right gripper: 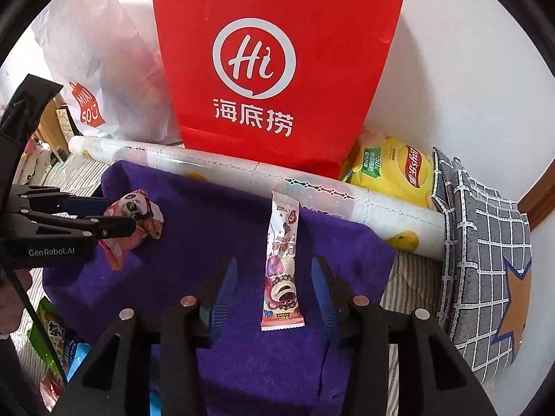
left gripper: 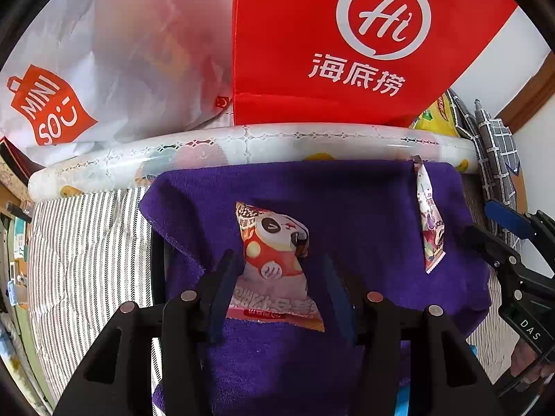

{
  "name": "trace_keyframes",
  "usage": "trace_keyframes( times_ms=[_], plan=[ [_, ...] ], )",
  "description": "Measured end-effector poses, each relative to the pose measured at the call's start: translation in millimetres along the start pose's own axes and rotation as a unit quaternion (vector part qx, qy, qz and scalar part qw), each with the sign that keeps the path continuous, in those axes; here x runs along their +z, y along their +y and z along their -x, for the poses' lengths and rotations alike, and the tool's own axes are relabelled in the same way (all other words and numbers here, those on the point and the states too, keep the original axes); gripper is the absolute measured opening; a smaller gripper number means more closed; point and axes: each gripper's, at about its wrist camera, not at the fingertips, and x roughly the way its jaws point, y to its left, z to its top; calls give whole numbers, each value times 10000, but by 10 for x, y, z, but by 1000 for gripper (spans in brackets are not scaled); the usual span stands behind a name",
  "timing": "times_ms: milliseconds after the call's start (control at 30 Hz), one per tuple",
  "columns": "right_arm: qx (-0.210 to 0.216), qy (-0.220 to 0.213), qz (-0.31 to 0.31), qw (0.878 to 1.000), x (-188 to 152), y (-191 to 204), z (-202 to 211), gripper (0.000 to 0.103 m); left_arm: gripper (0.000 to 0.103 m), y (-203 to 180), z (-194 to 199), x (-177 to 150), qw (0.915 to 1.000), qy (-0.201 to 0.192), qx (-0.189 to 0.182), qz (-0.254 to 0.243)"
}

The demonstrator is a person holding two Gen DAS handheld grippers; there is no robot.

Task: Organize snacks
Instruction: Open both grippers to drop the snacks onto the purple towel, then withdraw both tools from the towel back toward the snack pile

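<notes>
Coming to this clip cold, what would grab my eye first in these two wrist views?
The big red Haidilao paper bag standing upright at the back dominates both views, with a white Miniso bag on its left. In front lies a purple towel carrying two snacks: a panda-print packet between the open left gripper fingers, and a slim strawberry-bear bar wrapper between the open right gripper fingers.

I saw a plain white wall [right gripper: 468, 52] at the far side, with brown wooden trim [right gripper: 541, 190] at its right edge. Near me lay a striped bedsheet [left gripper: 86, 242]; a grey checked pillow [right gripper: 485, 242] sat far right. Daylight was soft.
</notes>
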Motion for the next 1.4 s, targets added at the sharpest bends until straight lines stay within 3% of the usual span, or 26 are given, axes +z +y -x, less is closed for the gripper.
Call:
trace_keyframes(
  times_ms=[167,267,500,767,900,1067,1400],
  plan=[
    [8,-38,-108,9999,18,-37,44,43,56,-9,41,-2,9999,-98,-59,-47],
    [-16,-108,-208,9997,36,-62,100,50,57,-27,95,-1,9997,-204,-65,-68],
    [-294,-368,-426,9980,45,-119,389,61,57,-114,249,5,9992,-375,34,-168],
    [-718,-599,-685,9933,-140,-102,785,63,61,-256,631,-89,9965,-724,19,-408],
    [-874,-867,-756,9895,-299,-66,1040,71,61,-289,833,-212,9949,-897,-46,-457],
    [-1150,-1014,-717,9856,-516,30,1255,71,61,-225,1094,-424,9932,-1091,-185,-375],
    [-661,-785,-1146,9881,-1057,212,1494,70,61,-130,1508,-1090,9886,-1431,-132,-449]
  ],
)
